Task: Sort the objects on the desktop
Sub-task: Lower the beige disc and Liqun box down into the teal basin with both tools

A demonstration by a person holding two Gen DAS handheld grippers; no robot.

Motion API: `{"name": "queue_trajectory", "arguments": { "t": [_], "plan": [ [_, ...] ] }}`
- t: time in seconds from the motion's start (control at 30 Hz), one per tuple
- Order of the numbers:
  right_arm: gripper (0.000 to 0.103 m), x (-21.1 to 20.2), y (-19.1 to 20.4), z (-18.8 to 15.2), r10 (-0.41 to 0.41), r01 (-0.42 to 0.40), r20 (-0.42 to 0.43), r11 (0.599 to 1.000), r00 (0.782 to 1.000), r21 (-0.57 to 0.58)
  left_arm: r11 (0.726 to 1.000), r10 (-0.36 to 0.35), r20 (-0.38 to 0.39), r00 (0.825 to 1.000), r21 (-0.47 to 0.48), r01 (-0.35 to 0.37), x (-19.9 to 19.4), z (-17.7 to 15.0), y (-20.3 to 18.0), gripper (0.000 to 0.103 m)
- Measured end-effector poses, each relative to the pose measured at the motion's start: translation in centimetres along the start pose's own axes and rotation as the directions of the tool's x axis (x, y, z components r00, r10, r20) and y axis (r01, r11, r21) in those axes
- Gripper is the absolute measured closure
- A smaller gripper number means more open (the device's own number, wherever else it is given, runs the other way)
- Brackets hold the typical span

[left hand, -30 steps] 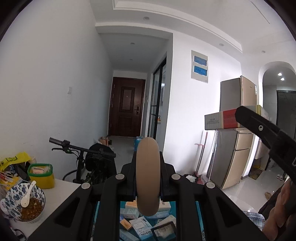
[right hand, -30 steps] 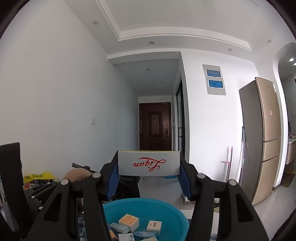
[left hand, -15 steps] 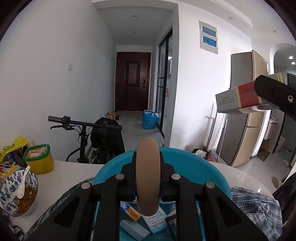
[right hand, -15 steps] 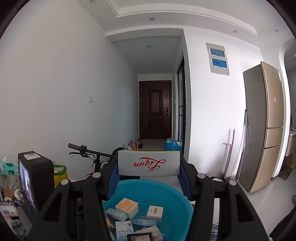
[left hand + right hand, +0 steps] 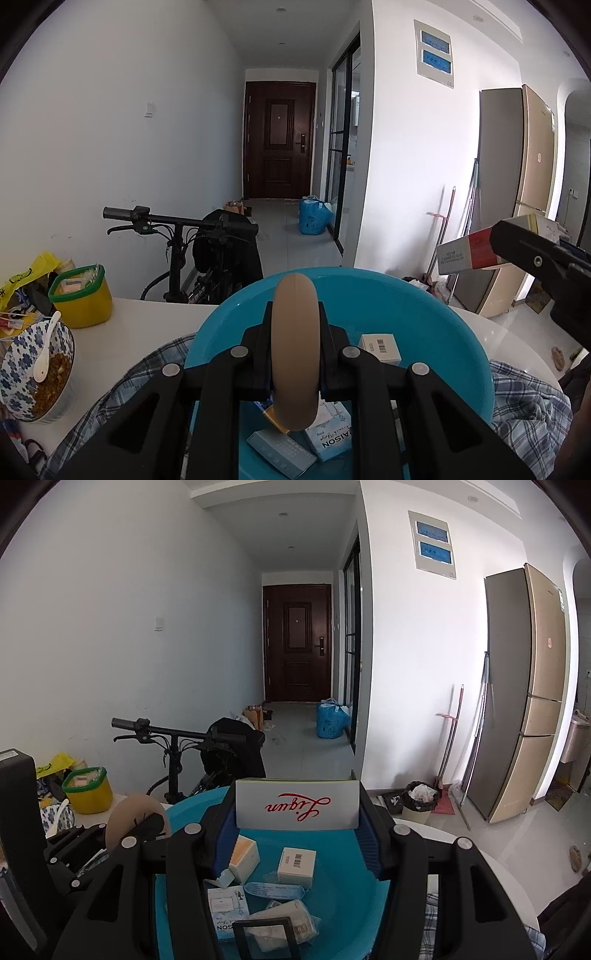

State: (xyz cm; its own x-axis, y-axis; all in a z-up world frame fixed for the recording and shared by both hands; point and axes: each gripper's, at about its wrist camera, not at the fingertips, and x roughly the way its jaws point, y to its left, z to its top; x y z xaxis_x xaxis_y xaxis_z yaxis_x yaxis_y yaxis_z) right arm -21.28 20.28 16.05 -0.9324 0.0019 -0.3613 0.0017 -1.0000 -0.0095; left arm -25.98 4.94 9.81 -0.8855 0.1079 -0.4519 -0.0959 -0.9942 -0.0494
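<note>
A blue plastic basin [image 5: 424, 306] sits on a checked cloth on the white table and holds several small boxes and packets. My left gripper [image 5: 294, 354] is shut on a tan oval disc [image 5: 294, 332], held edge-on above the basin. My right gripper [image 5: 297, 808] is shut on a white box with red script [image 5: 297, 805] and holds it over the basin [image 5: 343, 904]. In the left wrist view the same box [image 5: 469, 253] shows at the right, red and white, in the right gripper. In the right wrist view the tan disc [image 5: 129, 816] shows at the left.
A patterned bowl with food and a white spoon [image 5: 35, 373] and a yellow tub with a green rim [image 5: 81, 299] stand on the table at the left. A bicycle [image 5: 192, 240] stands behind the table. A fridge [image 5: 524, 694] stands at the right. A black device [image 5: 18, 812] is at the far left.
Both grippers have tilted down and moved towards the basin, which now fills more of each view. The right gripper's box has dropped lower in the left wrist view. Both grips are unchanged.
</note>
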Motion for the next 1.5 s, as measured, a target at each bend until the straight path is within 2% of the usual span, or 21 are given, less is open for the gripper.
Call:
{"name": "queue_trajectory", "arguments": {
  "t": [0.2,0.53,0.93,1.5],
  "plan": [
    [0.049,0.6,0.2,-0.2,0.017,-0.017,-0.034,1.0,0.999,0.0,0.999,0.023,-0.033,0.999,-0.022,-0.024,1.5,-0.6,0.5,0.086],
    [0.049,3.2,0.5,-1.2,0.029,-0.03,-0.123,1.0,0.992,0.0,1.0,0.013,-0.117,0.993,-0.011,-0.015,4.0,-1.7,0.7,0.086],
    [0.049,4.7,0.5,-2.0,0.029,-0.029,-0.18,1.0,0.983,0.004,1.0,0.001,-0.184,0.983,-0.022,-0.005,5.9,-2.8,0.8,0.086],
    [0.049,6.5,0.7,-3.2,0.028,-0.031,-0.252,0.999,0.967,-0.011,1.0,0.004,-0.242,0.97,-0.017,-0.008,7.5,-3.9,0.9,0.086]
  ]
}}
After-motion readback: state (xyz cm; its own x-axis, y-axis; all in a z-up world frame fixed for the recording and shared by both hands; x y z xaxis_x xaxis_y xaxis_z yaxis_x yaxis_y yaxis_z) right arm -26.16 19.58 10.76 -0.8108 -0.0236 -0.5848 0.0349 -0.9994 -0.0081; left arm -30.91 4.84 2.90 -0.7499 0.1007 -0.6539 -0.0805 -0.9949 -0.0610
